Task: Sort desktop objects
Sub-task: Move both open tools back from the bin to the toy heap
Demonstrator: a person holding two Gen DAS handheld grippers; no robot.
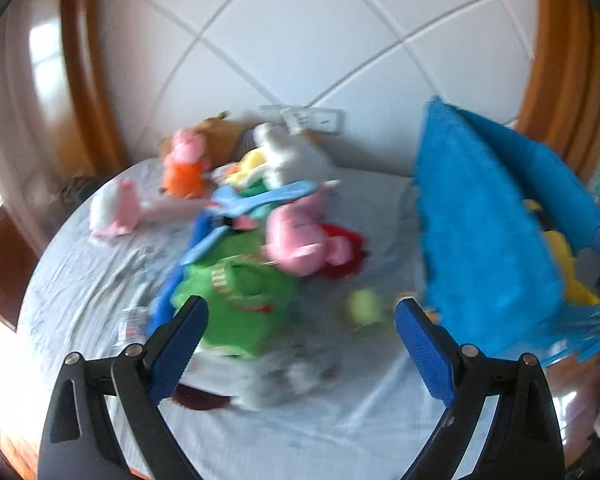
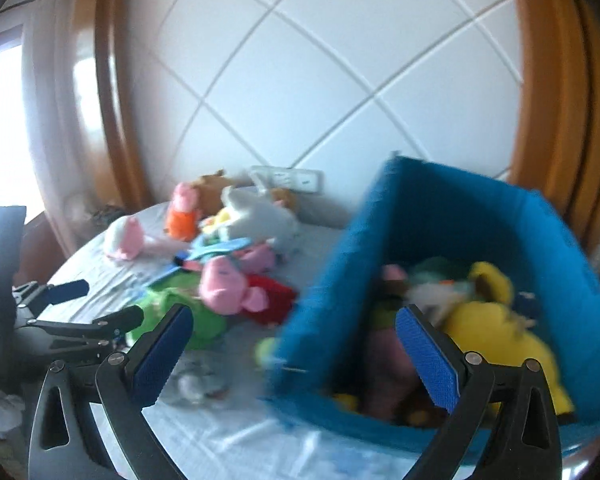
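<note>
A pile of plush toys lies on the round table: a green plush (image 1: 240,300) (image 2: 180,312), a pink pig in red (image 1: 300,240) (image 2: 228,284), an orange-dressed pig (image 1: 184,164) (image 2: 182,212) and a grey-white plush (image 1: 292,156) (image 2: 256,216). A blue fabric bin (image 1: 484,240) (image 2: 460,216) at the right holds several toys, among them a yellow plush (image 2: 500,332). My left gripper (image 1: 302,312) hangs open above the green plush, nothing between its fingers. My right gripper (image 2: 294,318) is open over the bin's near corner. Both views are blurred.
A pale cloth (image 1: 340,420) covers the table. A white-and-pink plush (image 1: 114,208) (image 2: 124,236) lies at the left, a small yellow-green toy (image 1: 364,308) near the bin. A tiled wall with a socket strip (image 1: 312,118) stands behind. The left gripper (image 2: 76,312) shows in the right wrist view.
</note>
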